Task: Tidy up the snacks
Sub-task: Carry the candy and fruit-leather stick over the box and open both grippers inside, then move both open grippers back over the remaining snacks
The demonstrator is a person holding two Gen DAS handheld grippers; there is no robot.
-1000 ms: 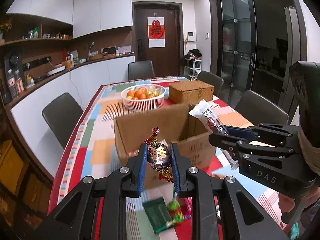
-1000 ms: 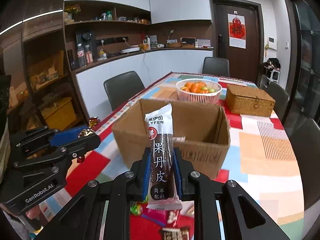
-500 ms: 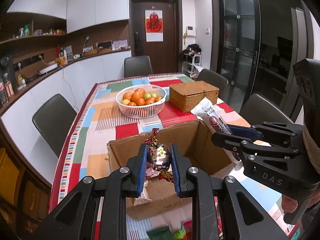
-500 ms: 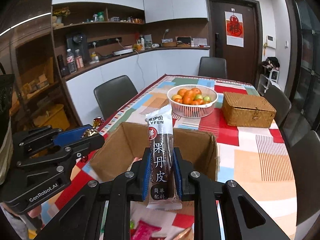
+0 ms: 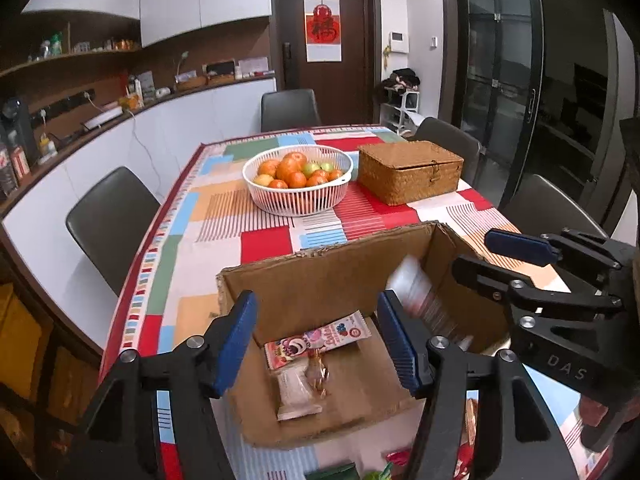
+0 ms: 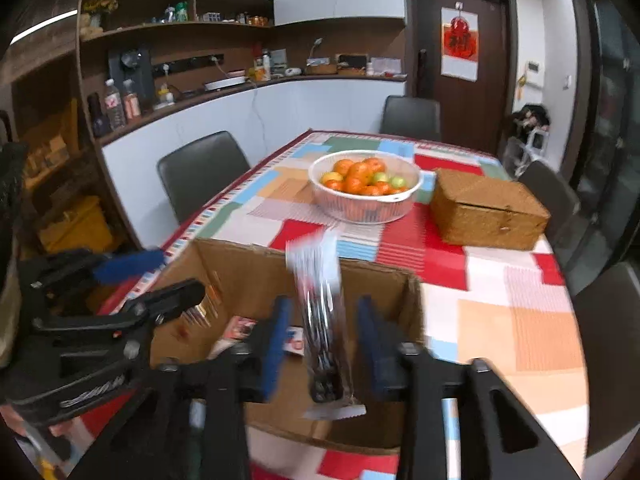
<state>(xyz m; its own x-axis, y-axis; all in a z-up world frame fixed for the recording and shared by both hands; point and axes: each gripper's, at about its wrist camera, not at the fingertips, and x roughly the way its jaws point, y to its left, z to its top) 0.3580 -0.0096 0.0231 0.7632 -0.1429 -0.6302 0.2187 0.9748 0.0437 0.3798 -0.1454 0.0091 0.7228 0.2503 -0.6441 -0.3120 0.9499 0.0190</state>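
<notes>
1. Two views, left wrist first: the left tongs (image 5: 316, 334) hung over the open cardboard box (image 5: 320, 276), their jaws opening with nothing pinched between the blue pads.
2. Down on the box floor lay a pink cartoon snack packet (image 5: 320, 340), a clear-wrapped white snack (image 5: 296, 394) and a small wrapped candy (image 5: 319, 372), all touching or just beside one another.
3. Over on the right, the right tongs (image 5: 488, 252) reached in above the box's right wall, and a blurred long snack bar (image 5: 420, 300) showed inside the box just beside them.
4. Behind the box, on the patchwork table (image 5: 184, 240), stood a white fruit basket (image 5: 298, 188) and a closed wicker box (image 5: 408, 170), just beside each other.
5. Now the right wrist view: the right tongs (image 6: 324, 344) were opening too, and the dark snack bar (image 6: 320, 320) stood upright and motion-blurred between the pads, no longer pressed by either one.
6. The bar's lower end sat over the near rim of the cardboard box (image 6: 248, 272).
7. At the left edge, the left tongs (image 6: 152, 276) hovered above the box's left side, jaws apart and empty.
8. More packets lay on the box floor, too blurred to name.
</notes>
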